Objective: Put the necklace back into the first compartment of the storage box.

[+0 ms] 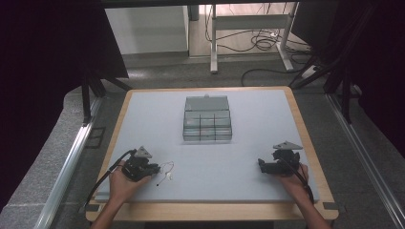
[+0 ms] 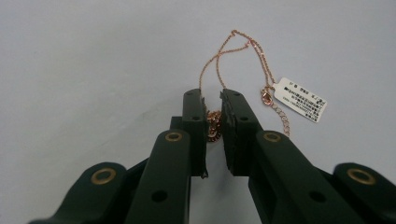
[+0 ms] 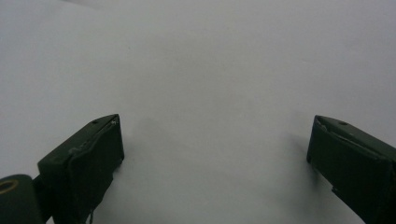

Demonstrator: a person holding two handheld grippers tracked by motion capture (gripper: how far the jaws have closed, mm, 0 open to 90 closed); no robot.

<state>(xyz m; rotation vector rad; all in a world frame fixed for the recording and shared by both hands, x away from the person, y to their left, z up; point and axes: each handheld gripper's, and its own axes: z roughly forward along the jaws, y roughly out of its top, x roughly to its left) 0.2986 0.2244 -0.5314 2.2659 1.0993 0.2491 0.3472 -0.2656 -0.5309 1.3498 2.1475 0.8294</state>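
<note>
Surface (image 1: 143,114): a pale grey board with a wooden rim, bare apart from the items below.

Compartment box (image 1: 207,119): a clear plastic organiser at the middle of the far half, its lid standing open behind a grid of small cells. It is well apart from both claws.

Right claw (image 1: 262,165): at the near right, held by the person's right hand (image 1: 293,179). In the right gripper view its jaws stand spread wide over bare board, with nothing between them.

Left claw (image 2: 213,100): at the near left, held by the left hand (image 1: 122,183). Its jaws are drawn nearly together, a narrow gap showing between the pads, with a bunched length of chain caught between them. Whether the pads truly bite the chain or merely flank it cannot be told.

Necklace (image 2: 233,51): a fine rose-gold chain lying on the board just ahead of the left claw, looping away from the jaws and back to a small clasp (image 2: 266,96). A short extender runs on from the clasp.

Tag (image 2: 300,99): a small white printed label beside the clasp.

Risks, as judgement: so thin a chain may slip through the remaining gap when lifted. The free loop and tag would trail, and could snag on the box rim or knot upon themselves. Only part being bunched, the hanging remainder may drag the chain out of the jaws.
</note>
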